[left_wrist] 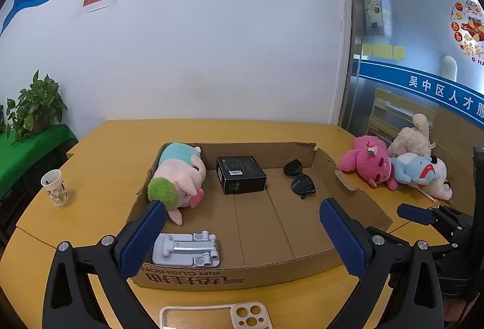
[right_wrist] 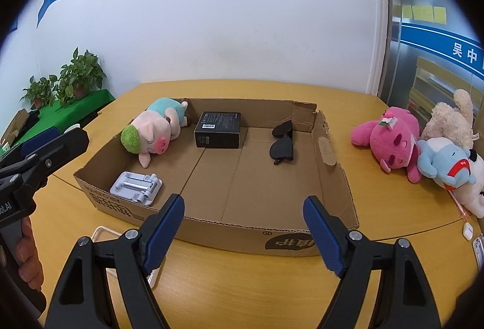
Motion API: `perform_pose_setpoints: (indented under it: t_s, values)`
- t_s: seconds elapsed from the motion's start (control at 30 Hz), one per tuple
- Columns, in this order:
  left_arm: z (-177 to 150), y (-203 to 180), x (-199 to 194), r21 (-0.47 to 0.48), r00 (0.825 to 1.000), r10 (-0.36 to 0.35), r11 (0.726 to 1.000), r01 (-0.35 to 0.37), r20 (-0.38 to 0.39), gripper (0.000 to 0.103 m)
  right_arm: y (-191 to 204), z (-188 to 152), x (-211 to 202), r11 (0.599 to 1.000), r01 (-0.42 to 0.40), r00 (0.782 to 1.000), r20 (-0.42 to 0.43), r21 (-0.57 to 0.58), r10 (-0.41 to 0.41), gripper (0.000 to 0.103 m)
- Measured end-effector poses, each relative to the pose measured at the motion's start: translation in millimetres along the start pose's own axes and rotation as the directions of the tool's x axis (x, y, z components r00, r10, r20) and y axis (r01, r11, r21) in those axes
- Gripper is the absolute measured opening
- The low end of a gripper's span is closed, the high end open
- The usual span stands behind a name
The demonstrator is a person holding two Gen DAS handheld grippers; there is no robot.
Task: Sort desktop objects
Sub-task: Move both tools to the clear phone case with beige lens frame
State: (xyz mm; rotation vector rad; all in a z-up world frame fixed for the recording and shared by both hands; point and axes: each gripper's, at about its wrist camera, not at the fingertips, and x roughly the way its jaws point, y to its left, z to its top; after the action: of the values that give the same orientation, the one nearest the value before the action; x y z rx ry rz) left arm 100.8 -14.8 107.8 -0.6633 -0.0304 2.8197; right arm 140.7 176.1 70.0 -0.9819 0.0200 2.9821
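Note:
A shallow cardboard box [left_wrist: 357,208] [right_wrist: 335,177] on the yellow table holds a pig plush [left_wrist: 178,177] [right_wrist: 151,132], a black box [left_wrist: 240,174] [right_wrist: 219,129], black sunglasses [left_wrist: 299,179] [right_wrist: 282,141] and a grey phone stand [left_wrist: 186,250] [right_wrist: 136,184]. A clear phone case [left_wrist: 214,317] [right_wrist: 104,233] lies in front of the box. My left gripper [left_wrist: 242,235] is open and empty over the box's near wall. My right gripper [right_wrist: 243,229] is open and empty, also above the near wall.
A pink plush [left_wrist: 369,164] [right_wrist: 390,141], a blue plush [left_wrist: 414,170] [right_wrist: 447,162] and cream and white plushes lie at the table's right. A paper cup [left_wrist: 55,187] stands at the left. A small white item [right_wrist: 468,229] lies near the right edge. Potted plants [right_wrist: 78,78] stand beyond.

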Motion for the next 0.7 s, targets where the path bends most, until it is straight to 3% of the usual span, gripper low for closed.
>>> perform_pose_setpoints:
  t_s: [0.5, 0.7]
  values:
    - [-17, 21, 10, -0.045, 0.997, -0.004, 0.999, 0.0, -0.072, 0.103, 6, -6, 13, 1.0, 0.003, 0.999, -0.046, -0.002, -0.003, 0.081]
    - [-29, 40, 5, -0.03, 0.995, 0.031, 0.999, -0.034, -0.098, 0.103, 13, -9, 20, 1.0, -0.014, 0.998, -0.064, -0.009, 0.014, 0.082]
